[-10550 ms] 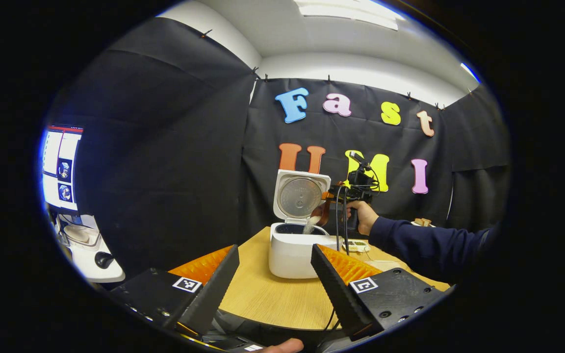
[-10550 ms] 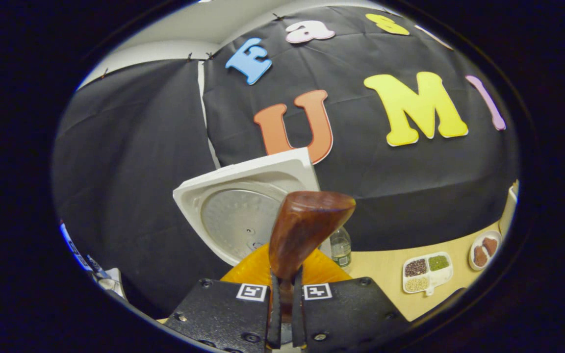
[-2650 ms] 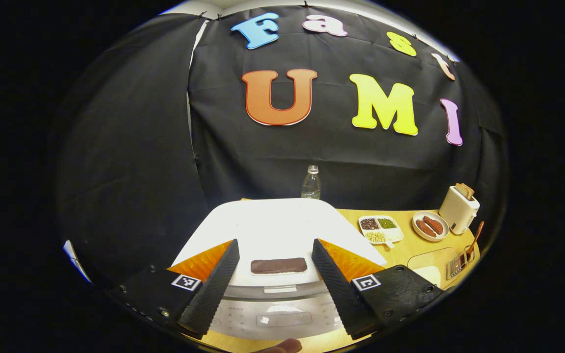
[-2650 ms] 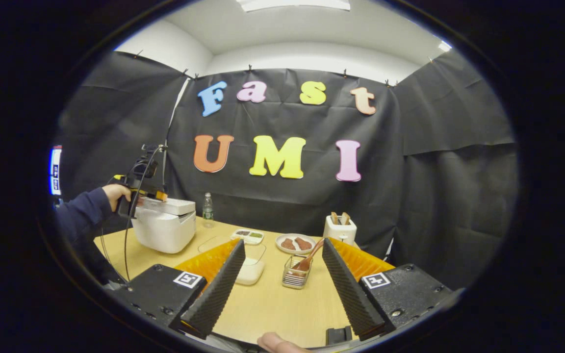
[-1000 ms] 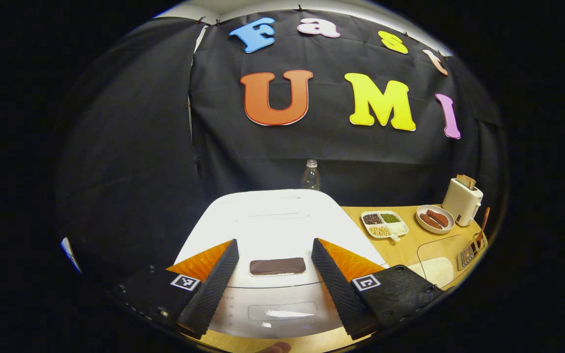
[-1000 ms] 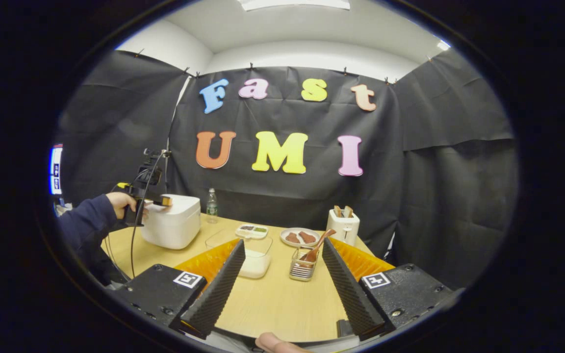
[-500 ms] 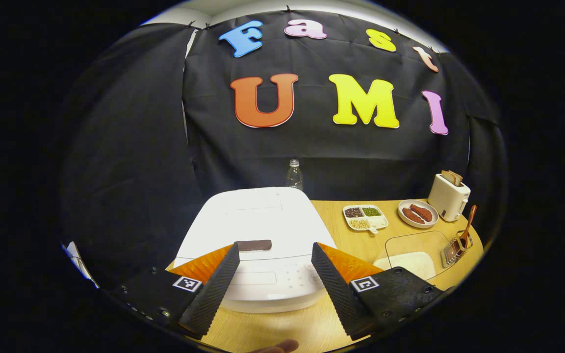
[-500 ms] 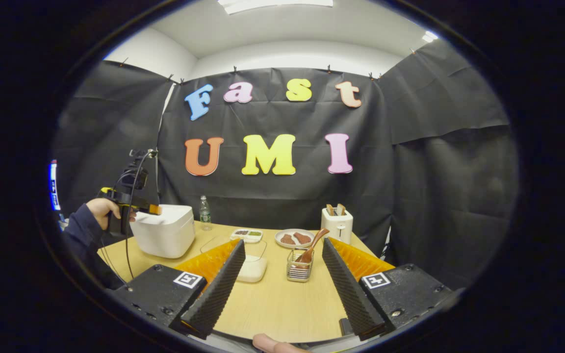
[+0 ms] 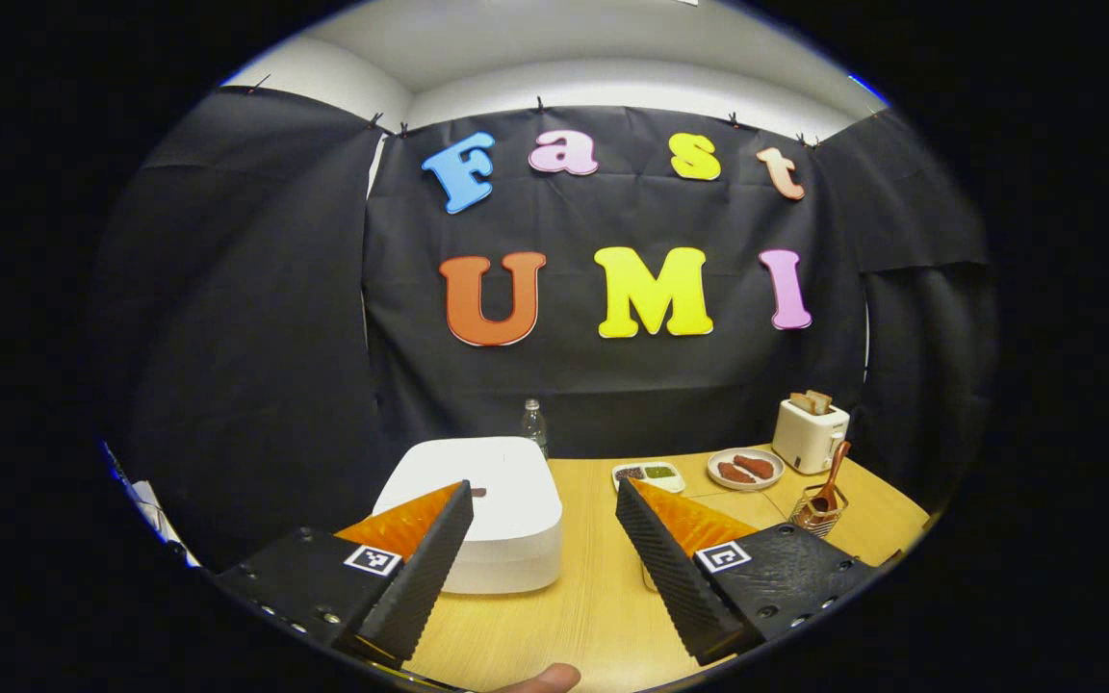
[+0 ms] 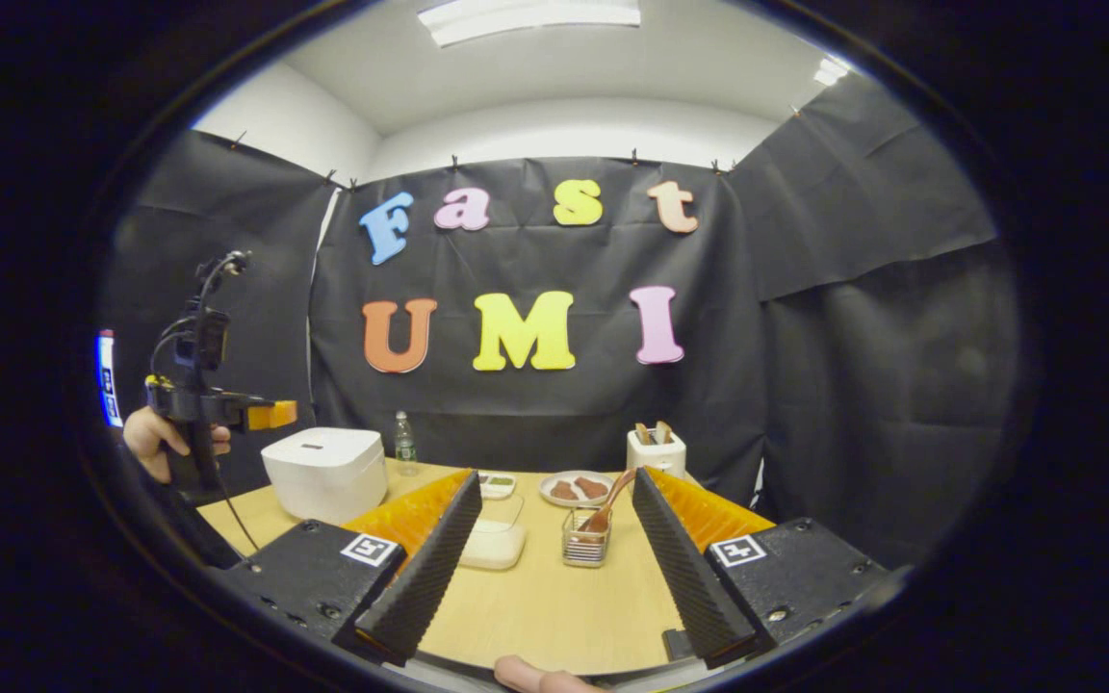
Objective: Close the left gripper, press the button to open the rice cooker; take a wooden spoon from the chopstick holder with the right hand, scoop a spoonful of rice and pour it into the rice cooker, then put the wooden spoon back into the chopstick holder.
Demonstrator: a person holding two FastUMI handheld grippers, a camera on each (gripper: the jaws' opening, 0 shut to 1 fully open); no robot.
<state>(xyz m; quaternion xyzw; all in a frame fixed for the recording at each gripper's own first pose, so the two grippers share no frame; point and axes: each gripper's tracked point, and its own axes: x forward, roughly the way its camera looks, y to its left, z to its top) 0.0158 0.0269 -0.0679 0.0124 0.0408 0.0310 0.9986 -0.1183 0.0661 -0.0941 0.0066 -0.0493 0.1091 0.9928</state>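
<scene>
Lid down, left hand-held gripper (image 9: 540, 568) pulls back wide and empty from the rice cooker (image 9: 482, 505); right hand-held gripper (image 10: 550, 568) wide too. Wooden spoon (image 10: 605, 505) sits in the chopstick holder (image 10: 584, 541) — task looks finished.

Rice cooker (image 9: 487, 505): white, boxy w/ rounded corners, lid down flat, sitting upright on wooden table (image 9: 603, 597), far-left part. Same cooker (image 10: 325, 472) at left in right gripper view. Wooden spoon (image 10: 605, 505): reddish-brown, standing tilted in wire chopstick holder (image 10: 583, 541), bowl end down, handle leaning up to the right. Holder mid-table, well apart from cooker, just right of clear rice container (image 10: 495, 539) w/ white rice in bottom. In left gripper view, spoon (image 9: 829, 481) and holder (image 9: 812, 515) at right table edge, near toaster.
</scene>
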